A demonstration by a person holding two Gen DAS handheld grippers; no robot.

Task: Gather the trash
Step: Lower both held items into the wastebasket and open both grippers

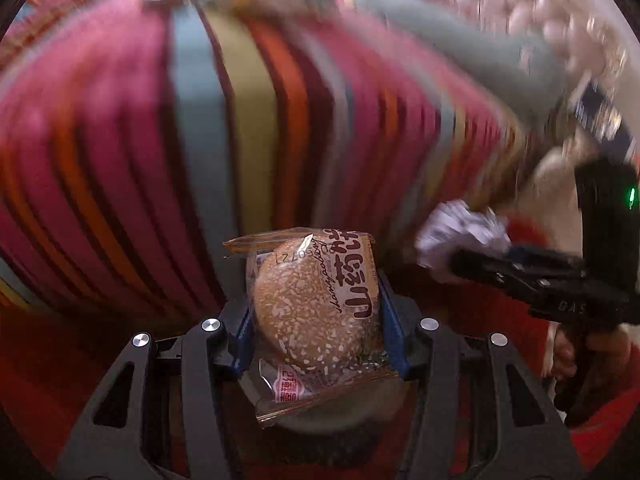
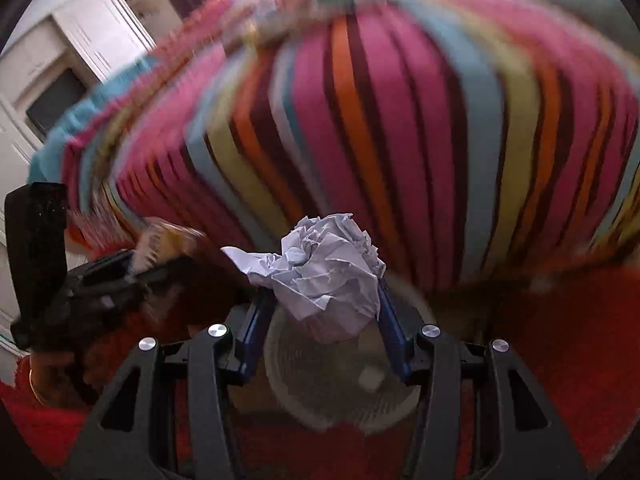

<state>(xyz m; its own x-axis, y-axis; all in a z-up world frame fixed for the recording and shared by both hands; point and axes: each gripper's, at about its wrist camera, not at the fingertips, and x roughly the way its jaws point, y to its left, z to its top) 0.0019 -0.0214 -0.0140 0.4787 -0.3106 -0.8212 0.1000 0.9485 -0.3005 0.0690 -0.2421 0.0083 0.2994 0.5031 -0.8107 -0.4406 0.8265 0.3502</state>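
My left gripper (image 1: 316, 300) is shut on a clear-wrapped sesame bun (image 1: 316, 300) with brown print on the wrapper. My right gripper (image 2: 320, 296) is shut on a crumpled ball of white paper (image 2: 324, 272). In the left wrist view the right gripper (image 1: 460, 264) shows at the right with the paper ball (image 1: 460, 232) at its tip. In the right wrist view the left gripper (image 2: 132, 272) shows at the left with the bun wrapper (image 2: 168, 240), blurred. A pale round ribbed bin (image 2: 340, 384) lies below the paper ball.
A sofa with bright vertical stripes (image 1: 240, 140) fills the background of both views, blurred by motion. Red shaggy carpet (image 2: 560, 340) covers the floor. A grey cushion (image 1: 460, 40) and a knobbly white cushion (image 1: 540, 8) lie at the upper right. White cabinets (image 2: 80, 40) stand at the far left.
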